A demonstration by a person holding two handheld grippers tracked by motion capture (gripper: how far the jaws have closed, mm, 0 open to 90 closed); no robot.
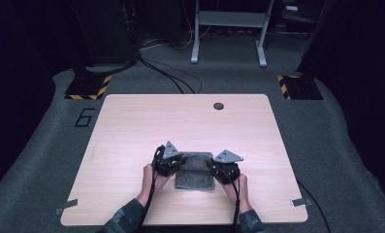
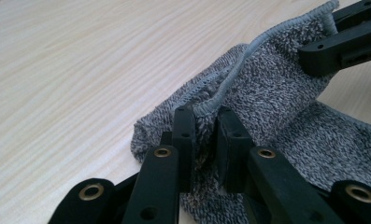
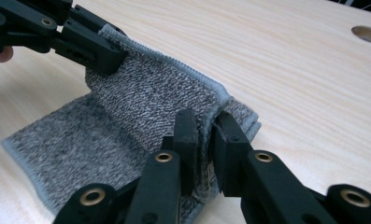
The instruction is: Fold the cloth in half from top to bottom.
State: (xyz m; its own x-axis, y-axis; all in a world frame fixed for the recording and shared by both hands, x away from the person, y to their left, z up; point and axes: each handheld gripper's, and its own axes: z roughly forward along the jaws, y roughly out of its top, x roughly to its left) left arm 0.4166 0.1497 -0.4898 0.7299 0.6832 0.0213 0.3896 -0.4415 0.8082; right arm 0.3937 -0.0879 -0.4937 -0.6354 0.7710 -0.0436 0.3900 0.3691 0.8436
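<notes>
- Towel (image 1: 195, 175), grey terry with a stitched hem, is the worked object; it lies on the near middle of the table, between the two grippers, with its far edge lifted off the surface and its near part flat on the wood.
- Table (image 1: 132, 131): a light wood top with rounded corners, bare apart from the towel; a small round hole (image 1: 218, 106) sits near its far edge, well apart from the towel.
- Left gripper (image 2: 206, 123): at the towel's left side in the high view. Its two black jaws stand close together with the hemmed edge of the towel pinched between them; the cloth rises from this pinch toward the other gripper, seen at upper right in the left gripper view.
- Right gripper (image 3: 205, 126): at the towel's right side in the high view. Its jaws are likewise narrowed on the hemmed edge, with a fold of cloth pressed between the pads; the hem runs from here up to the other gripper at upper left in the right gripper view.
- Left hand (image 1: 149, 177) and right hand (image 1: 241, 187): each wraps the body of its gripper, forearms entering from the near edge of the table.
- Grey three-cornered plates top both grippers in the high view, tilted toward each other above the towel.
</notes>
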